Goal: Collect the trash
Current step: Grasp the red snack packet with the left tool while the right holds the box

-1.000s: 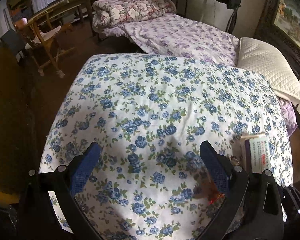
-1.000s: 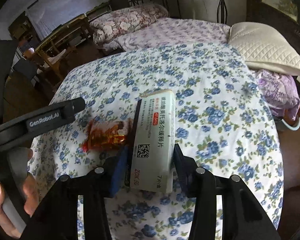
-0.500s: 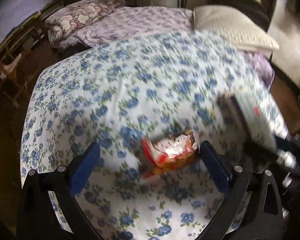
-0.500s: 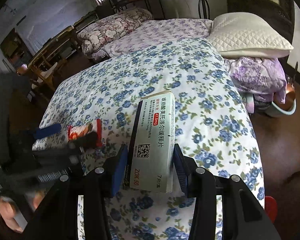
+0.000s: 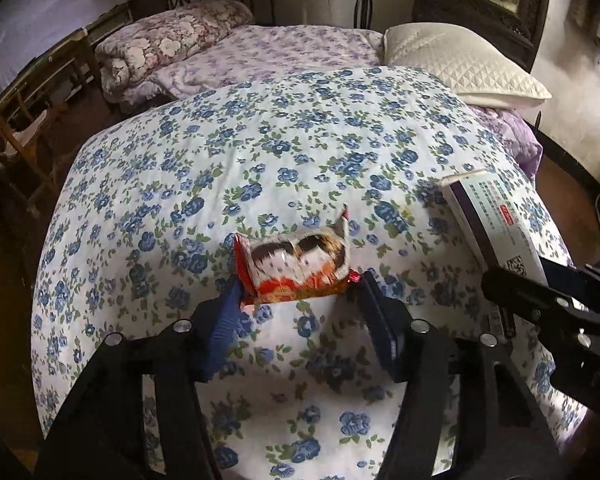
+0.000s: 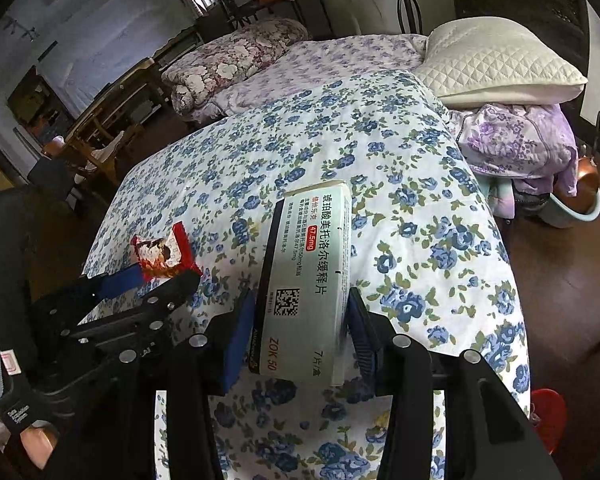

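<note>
My left gripper (image 5: 300,292) is shut on a red and white snack wrapper (image 5: 296,266), held by its near edge above the blue-flowered quilt (image 5: 260,152). The wrapper also shows in the right wrist view (image 6: 162,254), between the left gripper's fingers (image 6: 124,280). My right gripper (image 6: 301,312) is shut on a white and purple medicine box (image 6: 309,276), held lengthwise above the quilt. The box also shows at the right of the left wrist view (image 5: 495,220).
A white quilted pillow (image 6: 503,64) and a purple-flowered cover (image 6: 515,144) lie at the far right of the bed. A rolled floral blanket (image 5: 172,44) lies at the back. Wooden chairs (image 5: 24,120) stand left. A teal basin (image 6: 571,212) and a red object (image 6: 547,412) are on the floor right.
My left gripper swung right onto the snack wrapper, closed on it and lifted it off the quilt. My right gripper kept hold of the medicine box.
</note>
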Motion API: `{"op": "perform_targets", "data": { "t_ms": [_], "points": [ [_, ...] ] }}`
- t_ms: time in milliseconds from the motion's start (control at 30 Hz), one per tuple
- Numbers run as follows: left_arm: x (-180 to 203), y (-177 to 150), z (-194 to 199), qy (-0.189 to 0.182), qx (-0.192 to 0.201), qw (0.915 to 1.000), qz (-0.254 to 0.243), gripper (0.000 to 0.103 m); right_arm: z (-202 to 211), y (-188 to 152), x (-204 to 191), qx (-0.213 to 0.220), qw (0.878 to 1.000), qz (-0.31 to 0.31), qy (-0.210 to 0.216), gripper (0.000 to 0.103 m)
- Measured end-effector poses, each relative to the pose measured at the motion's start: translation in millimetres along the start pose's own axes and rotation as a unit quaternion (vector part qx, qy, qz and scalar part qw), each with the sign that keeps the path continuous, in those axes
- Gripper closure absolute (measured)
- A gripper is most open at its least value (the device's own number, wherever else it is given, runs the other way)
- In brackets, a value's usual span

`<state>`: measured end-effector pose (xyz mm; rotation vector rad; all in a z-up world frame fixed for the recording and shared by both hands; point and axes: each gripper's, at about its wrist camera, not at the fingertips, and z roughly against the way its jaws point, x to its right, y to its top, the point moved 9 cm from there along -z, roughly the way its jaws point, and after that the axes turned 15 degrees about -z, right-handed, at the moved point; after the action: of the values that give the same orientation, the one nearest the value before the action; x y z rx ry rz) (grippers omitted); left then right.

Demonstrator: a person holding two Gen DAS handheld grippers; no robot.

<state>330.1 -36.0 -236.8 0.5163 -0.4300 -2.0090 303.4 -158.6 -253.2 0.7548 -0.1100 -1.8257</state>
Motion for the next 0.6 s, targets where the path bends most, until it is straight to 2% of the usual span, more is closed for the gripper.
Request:
{"op": "perform_targets", "data": {
  "t_ms": [67, 133, 400, 467, 500, 567, 600],
  "points": [
    [-5, 0, -2, 0.002, -0.005, 0.9999, 0.013, 0.026, -1, 0, 0, 0.000, 1.000, 0.001, -0.001, 0.055],
    [-11, 2, -3, -0.002, -0.003, 0.9996, 0.028, 0.022, -2, -1, -2, 0.001, 1.000, 0.004, -0.003, 0.055],
    [-12, 21, -10, -0.019, 0.016, 0.9986, 0.046, 0.022, -4, 0, -5, 0.006, 1.000, 0.011, -0.012, 0.054],
    [-10, 22, -15, -0.026, 0.012, 0.9984, 0.048, 0.024, -5, 0, -5, 0.006, 1.000, 0.013, -0.012, 0.054],
    [-10, 23, -15, -0.017, 0.016, 0.9986, 0.047, 0.027, -5, 0, -5, 0.006, 1.000, 0.014, -0.013, 0.054],
    [-10, 26, -15, -0.012, 0.022, 0.9988, 0.043, 0.042, -5, 1, -5, 0.007, 1.000, 0.014, -0.014, 0.054],
    [-11, 27, -14, -0.015, 0.028, 0.9983, 0.048, 0.044, -5, 1, -4, 0.007, 1.000, 0.014, -0.014, 0.054]
  ]
}}
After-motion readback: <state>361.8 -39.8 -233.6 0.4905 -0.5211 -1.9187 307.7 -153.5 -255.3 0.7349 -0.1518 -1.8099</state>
